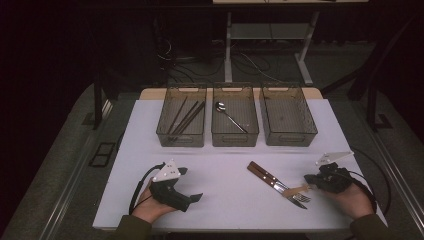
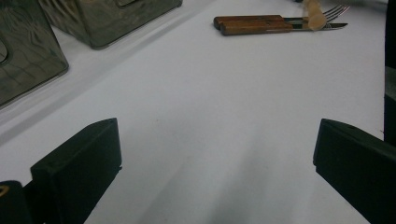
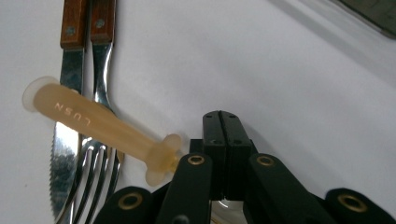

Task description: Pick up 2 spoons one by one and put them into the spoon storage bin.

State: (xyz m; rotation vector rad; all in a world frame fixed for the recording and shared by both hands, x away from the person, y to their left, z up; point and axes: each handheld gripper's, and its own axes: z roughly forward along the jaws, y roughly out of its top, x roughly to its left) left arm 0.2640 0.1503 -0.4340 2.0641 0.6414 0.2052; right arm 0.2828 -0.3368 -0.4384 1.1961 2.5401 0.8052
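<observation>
On the white surface (image 1: 225,165) the knife (image 1: 272,179) and fork (image 1: 280,186) lie side by side, handles far-left, tips just left of the right gripper (image 3: 222,123), fingers clenched empty; the left gripper (image 1: 192,184) rests released, well apart.

Three bins stand side by side at the far edge of the table (image 1: 150,150). The left bin (image 1: 162,131) holds chopsticks (image 1: 186,117), the middle bin (image 1: 235,137) a spoon (image 1: 229,116); the right bin (image 1: 290,136) stands beside it. Nearer, right of centre, a knife (image 1: 268,181) and fork (image 1: 280,181) lie side by side, a handle (image 1: 298,189) across their blades.
</observation>
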